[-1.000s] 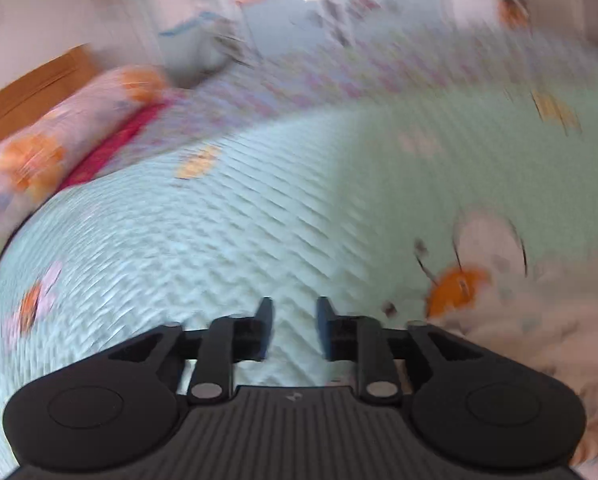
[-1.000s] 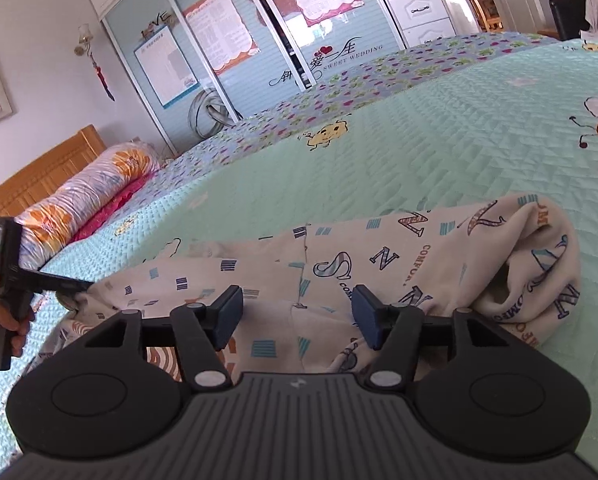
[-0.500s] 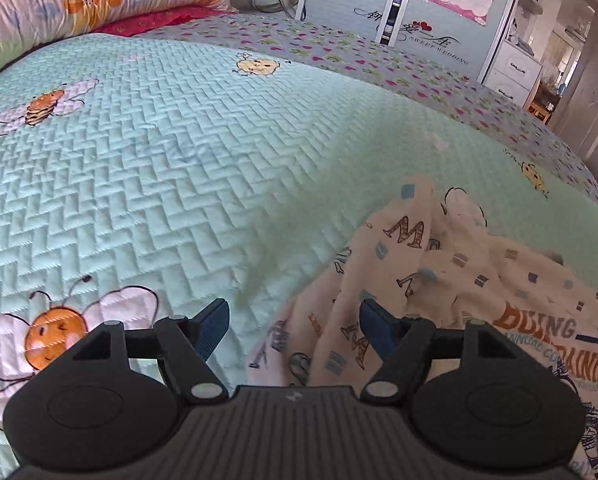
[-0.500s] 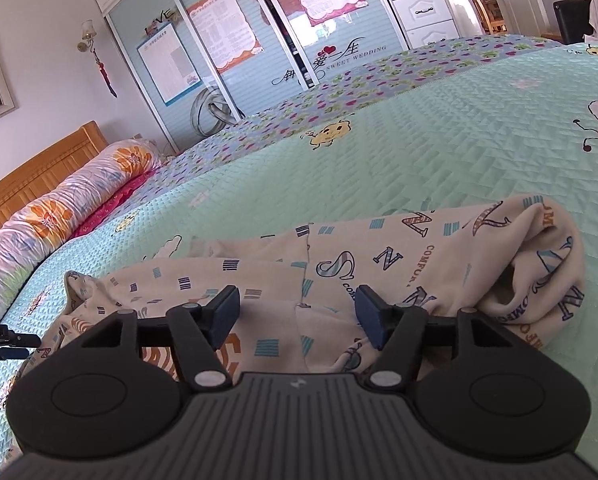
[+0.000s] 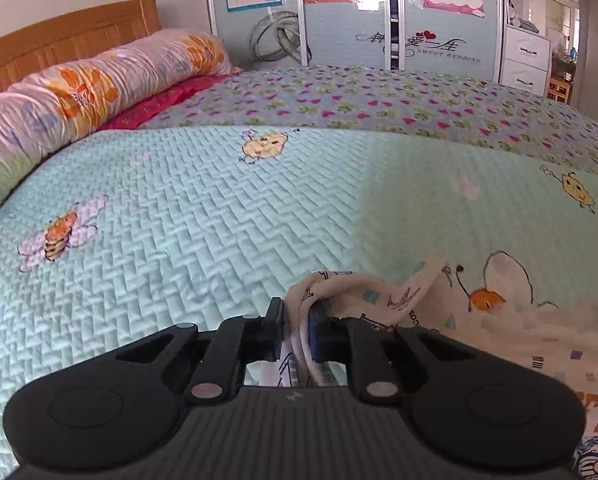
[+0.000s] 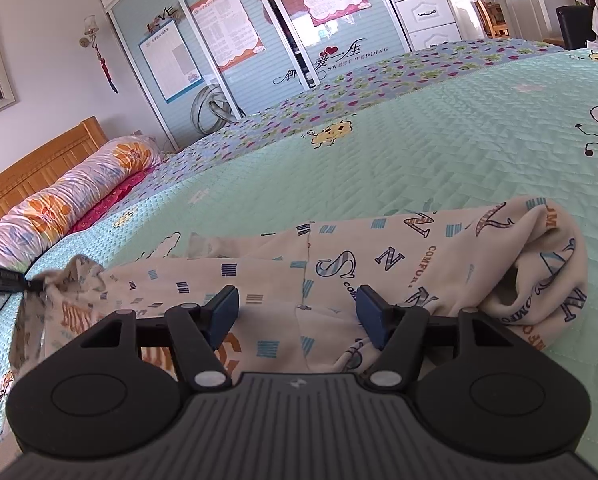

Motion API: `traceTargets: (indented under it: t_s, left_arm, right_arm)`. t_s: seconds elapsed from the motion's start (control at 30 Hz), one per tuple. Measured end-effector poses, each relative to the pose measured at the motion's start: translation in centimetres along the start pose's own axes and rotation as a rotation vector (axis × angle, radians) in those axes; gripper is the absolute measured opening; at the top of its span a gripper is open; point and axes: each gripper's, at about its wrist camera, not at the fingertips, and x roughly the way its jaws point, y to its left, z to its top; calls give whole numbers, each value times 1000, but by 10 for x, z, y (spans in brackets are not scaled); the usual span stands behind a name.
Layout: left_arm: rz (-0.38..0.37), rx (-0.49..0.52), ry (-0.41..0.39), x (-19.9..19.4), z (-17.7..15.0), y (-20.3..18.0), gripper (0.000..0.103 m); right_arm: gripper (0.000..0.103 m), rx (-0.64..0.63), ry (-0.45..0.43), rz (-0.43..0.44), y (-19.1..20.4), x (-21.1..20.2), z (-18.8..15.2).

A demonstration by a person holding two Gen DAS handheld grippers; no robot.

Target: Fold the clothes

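Left wrist view first: the left gripper (image 5: pixel 297 334) is seen closing on a bunched edge of the cream printed garment (image 5: pixel 499 344), with the fabric pinched between the two pads and only a narrow gap left. The main risk lies here. Only a small fold appears to be caught, near the fingertips, so the cloth could be pulled out of the pinch if it is lifted or drawn across the green quilted bedspread (image 5: pixel 203 216) too briskly. More than one layer may also have been gathered, though this cannot be told for certain from so close; if so, a crooked fold would result. From this tool, the rest of the garment is spread away to the right and below, partly hidden under the gripper body.

In the right wrist view, the right gripper (image 6: pixel 295 314) is held with its jaws well apart and nothing clamped. The garment (image 6: pixel 339 264) lies directly beneath and ahead of its fingers, stretched from the far left, where the other tool's tip (image 6: pixel 3 282) meets a raised corner, to a rolled, crumpled end at the right. That bunched end would be dragged, not straightened, if tension is applied from the left alone before a grip is taken here.
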Motion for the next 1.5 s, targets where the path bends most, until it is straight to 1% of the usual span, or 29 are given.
traceTargets:
  t_s: [0.07,0.1,0.17,0.23,0.27,0.3,0.33,0.37,0.4,0.47,0.5,0.57,0.63,0.7,0.77,0.83,0.9,0.97,1.03,1.07,1.17,1.2,1.23,1.27,1.3,1.37,1.4,1.47,1.5]
  left_arm:
    - [62,21,-9,8,6,-1,14]
    - [89,27,2,15,7,-1,14]
    - [116,42,49,34,7,0,15]
    - [148,69,80,49,2,-1,21]
    - [162,66,80,52,0,0,29]
    - [184,47,69,51,-2,6,45]
    - [211,15,52,48,-4,15,57]
    - [239,-17,35,45,-5,24,81]
    - [252,-61,26,41,-7,35,94]
    - [244,-176,27,31,-11,64,99]
    - [231,-239,34,26,-14,78,99]
    - [156,-405,71,13,-28,109,98]
    - [51,-578,88,0,-46,137,98]
    - [-22,-681,104,-3,-56,156,94]
    - [-54,-706,117,-4,-54,166,89]
    - [-68,-675,120,-10,-47,168,85]
    - [-109,-615,129,-20,-43,161,86]
    - [-172,-477,186,-26,-48,139,88]
    - [-183,-396,239,-29,-67,113,89]
    - [-196,-380,260,-28,-78,101,89]
    - [-217,-433,279,-13,-103,77,88]
    - [-202,-440,257,-10,-107,70,86]
    - [-178,-424,219,-9,-106,65,81]
    - [-170,-401,207,-7,-102,61,51]
    - [-157,-377,205,-4,-94,60,8]
    - [-110,-329,203,5,-76,66,8]
    - [-58,-295,189,10,-65,70,7]
    - [111,-196,98,14,-37,81,7]
    - [157,-149,62,16,-25,87,9]
  right_arm:
    - [67,-11,2,1,2,0,0]
    - [67,-16,3,7,3,1,0]
    - [67,-28,5,24,5,2,0]
    - [67,-33,8,30,6,3,0]
    - [67,-31,9,32,5,3,1]
    - [67,-29,9,33,5,4,1]
    - [67,-23,10,37,4,4,1]
    - [67,-19,10,40,3,4,1]
    - [67,-15,10,42,3,4,1]
    - [67,-18,11,41,3,4,1]
    - [68,-17,11,42,3,4,1]
    - [68,-14,10,45,2,4,2]
    - [68,-8,9,49,1,4,2]
    - [68,-9,9,48,1,4,2]
    - [68,-18,8,40,4,3,1]
    - [68,-17,4,42,4,2,1]
    - [68,-5,3,50,2,2,1]
    - [68,-1,4,52,1,3,1]
    - [68,-6,7,50,2,3,1]
    - [69,-8,8,50,2,4,1]
    - [69,-2,6,55,1,4,1]
    - [69,-1,5,57,1,4,1]
    - [69,-1,5,57,2,3,1]
    - [69,1,5,57,1,4,1]
    - [69,2,5,59,1,4,1]
    - [69,6,6,62,1,4,2]
    - [69,8,6,63,0,4,2]
    - [69,11,6,65,0,4,2]
    - [69,12,6,66,0,4,2]
